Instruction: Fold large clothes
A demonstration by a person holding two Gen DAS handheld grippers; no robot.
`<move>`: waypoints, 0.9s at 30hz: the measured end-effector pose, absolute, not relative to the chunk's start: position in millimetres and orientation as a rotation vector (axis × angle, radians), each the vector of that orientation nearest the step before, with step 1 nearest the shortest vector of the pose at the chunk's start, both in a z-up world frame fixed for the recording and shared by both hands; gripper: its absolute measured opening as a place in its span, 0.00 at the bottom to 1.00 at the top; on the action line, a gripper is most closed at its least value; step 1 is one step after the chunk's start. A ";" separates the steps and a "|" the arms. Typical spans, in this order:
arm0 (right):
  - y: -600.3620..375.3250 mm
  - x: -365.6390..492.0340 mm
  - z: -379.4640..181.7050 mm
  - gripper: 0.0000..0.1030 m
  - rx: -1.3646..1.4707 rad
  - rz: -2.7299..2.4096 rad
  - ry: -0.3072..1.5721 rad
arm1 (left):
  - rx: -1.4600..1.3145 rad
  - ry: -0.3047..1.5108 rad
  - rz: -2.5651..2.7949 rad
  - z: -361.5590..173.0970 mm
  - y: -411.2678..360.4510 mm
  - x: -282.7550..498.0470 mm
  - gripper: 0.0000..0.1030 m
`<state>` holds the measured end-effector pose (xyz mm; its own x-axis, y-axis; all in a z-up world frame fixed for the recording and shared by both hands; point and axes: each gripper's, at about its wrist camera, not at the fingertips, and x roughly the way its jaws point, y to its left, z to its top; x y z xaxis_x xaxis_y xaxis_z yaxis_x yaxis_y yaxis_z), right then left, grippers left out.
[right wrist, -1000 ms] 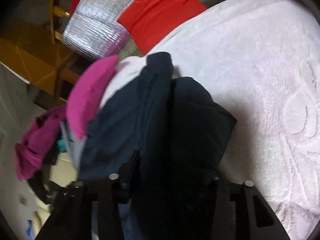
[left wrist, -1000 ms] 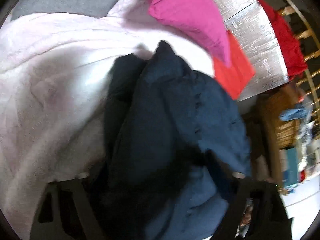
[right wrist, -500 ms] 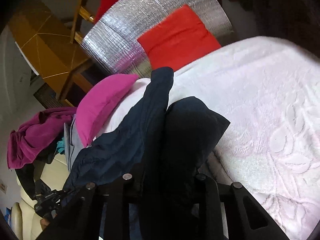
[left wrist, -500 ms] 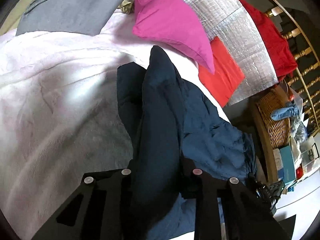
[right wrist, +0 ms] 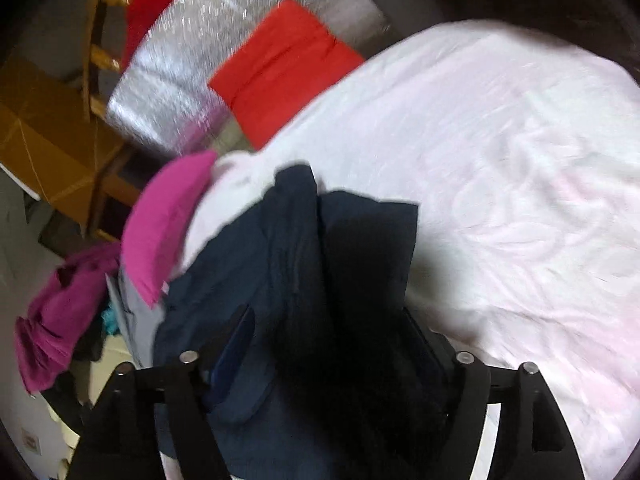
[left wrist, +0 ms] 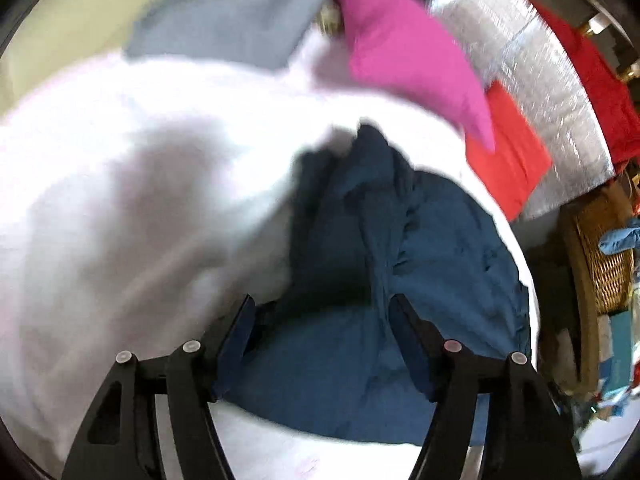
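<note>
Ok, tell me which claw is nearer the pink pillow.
Right, probably. The right claw has the pillow just ahead on its left. From the left claw it lies far ahead to the right, beyond the garment.

the dark navy garment (left wrist: pixel 400 264) lies bunched on a pale pink-white bedspread (left wrist: pixel 120 220), not yet folded flat. from the left wrist view it looks like a rumpled heap, with a raised ridge running down its middle and a broader, smoother panel spreading toward the bed's right edge. its far end narrows to a point near the magenta pillow (left wrist: pixel 404 52). from the right wrist view the same garment (right wrist: pixel 320 280) shows two thick upright folds side by side, the right one darker, perhaps only in shadow. motion blur hides seams and fastenings.
</note>
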<state>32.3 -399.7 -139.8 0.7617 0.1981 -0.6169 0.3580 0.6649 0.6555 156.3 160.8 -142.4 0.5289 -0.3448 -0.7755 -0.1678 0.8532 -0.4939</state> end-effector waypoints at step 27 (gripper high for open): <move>-320.7 72.5 -226.5 0.58 1.162 -0.033 0.732 | -1.139 0.911 -0.190 -239.8 139.5 166.3 0.52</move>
